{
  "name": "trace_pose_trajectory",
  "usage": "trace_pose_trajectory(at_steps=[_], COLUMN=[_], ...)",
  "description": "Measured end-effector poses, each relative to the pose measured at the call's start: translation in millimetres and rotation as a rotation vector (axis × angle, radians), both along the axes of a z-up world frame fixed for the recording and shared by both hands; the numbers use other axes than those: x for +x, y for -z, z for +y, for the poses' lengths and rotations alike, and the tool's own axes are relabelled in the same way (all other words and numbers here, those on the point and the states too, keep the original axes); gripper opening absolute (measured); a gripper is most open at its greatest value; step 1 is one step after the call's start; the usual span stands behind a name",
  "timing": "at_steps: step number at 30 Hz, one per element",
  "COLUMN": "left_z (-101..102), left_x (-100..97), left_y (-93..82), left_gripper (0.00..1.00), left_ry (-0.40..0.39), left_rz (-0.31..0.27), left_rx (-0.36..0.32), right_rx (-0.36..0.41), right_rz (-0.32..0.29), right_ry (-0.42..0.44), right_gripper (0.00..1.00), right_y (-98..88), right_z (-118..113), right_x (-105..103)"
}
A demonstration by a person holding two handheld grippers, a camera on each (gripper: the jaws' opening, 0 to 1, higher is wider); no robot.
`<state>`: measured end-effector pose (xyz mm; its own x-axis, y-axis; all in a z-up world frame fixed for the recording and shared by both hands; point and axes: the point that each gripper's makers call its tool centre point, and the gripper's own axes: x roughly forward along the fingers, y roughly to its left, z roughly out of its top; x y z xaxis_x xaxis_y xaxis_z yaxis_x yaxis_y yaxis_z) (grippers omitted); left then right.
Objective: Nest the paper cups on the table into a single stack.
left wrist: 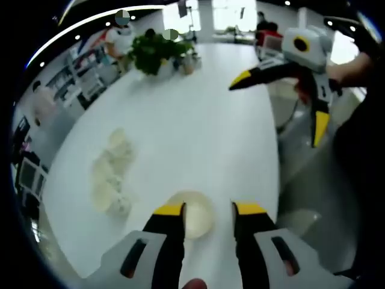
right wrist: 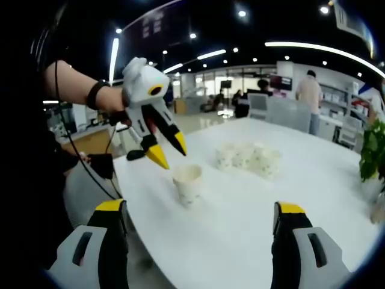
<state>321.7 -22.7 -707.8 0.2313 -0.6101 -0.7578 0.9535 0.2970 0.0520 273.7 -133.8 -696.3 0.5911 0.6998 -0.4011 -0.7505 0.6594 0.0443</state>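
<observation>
A single white paper cup (left wrist: 194,215) stands upright on the white table (left wrist: 198,120), just beyond and below my left gripper (left wrist: 209,211), whose jaws are open with nothing between them. In the right gripper view the left gripper (right wrist: 168,150) hovers just above that cup (right wrist: 187,182), not touching it. A cluster of several more paper cups (left wrist: 111,174) stands apart to the left, and it is seen behind the single cup as the cluster (right wrist: 246,158). My right gripper (right wrist: 200,208) is wide open and empty over the table (right wrist: 240,235). It also hangs in the air as the right gripper (left wrist: 280,102).
A potted plant (left wrist: 157,53) stands at the table's far end, also seen as the plant (right wrist: 374,150). The table's edge (left wrist: 280,180) runs close on the right, with floor beyond. Chairs (right wrist: 289,111) and standing people (right wrist: 310,90) are past the table.
</observation>
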Motion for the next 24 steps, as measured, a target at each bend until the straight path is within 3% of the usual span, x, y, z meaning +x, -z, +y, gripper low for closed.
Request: trace_pose_trajectory(at_steps=[2, 8, 14, 16, 24], left_z=[0.9, 14.0, 28.2, 31.9, 51.8], left_x=[-1.8, -1.9, -12.3, -11.1, -7.1], left_y=[-6.4, -15.6, -21.1, -26.9, -35.3], left_gripper=[0.32, 0.41, 0.41, 0.42, 0.55], left_ry=[-0.038, -0.115, -0.129, -0.159, -0.280], left_rz=[0.009, -0.011, -0.047, -0.071, -0.101], left_rx=[-0.047, -0.106, -0.115, -0.147, -0.237], right_rx=[0.001, 0.045, 0.074, 0.083, 0.093], right_rz=[-0.001, 0.015, 0.024, 0.032, 0.030], right_ry=[0.003, 0.046, 0.073, 0.078, 0.104], right_gripper=[0.99, 0.99, 0.99, 0.99, 0.99], right_y=[-1.8, -7.4, -13.9, -16.0, -28.5], right_z=[0.6, -1.5, -4.3, -5.6, -13.3], right_x=[1.7, 10.3, 18.4, 20.8, 32.5])
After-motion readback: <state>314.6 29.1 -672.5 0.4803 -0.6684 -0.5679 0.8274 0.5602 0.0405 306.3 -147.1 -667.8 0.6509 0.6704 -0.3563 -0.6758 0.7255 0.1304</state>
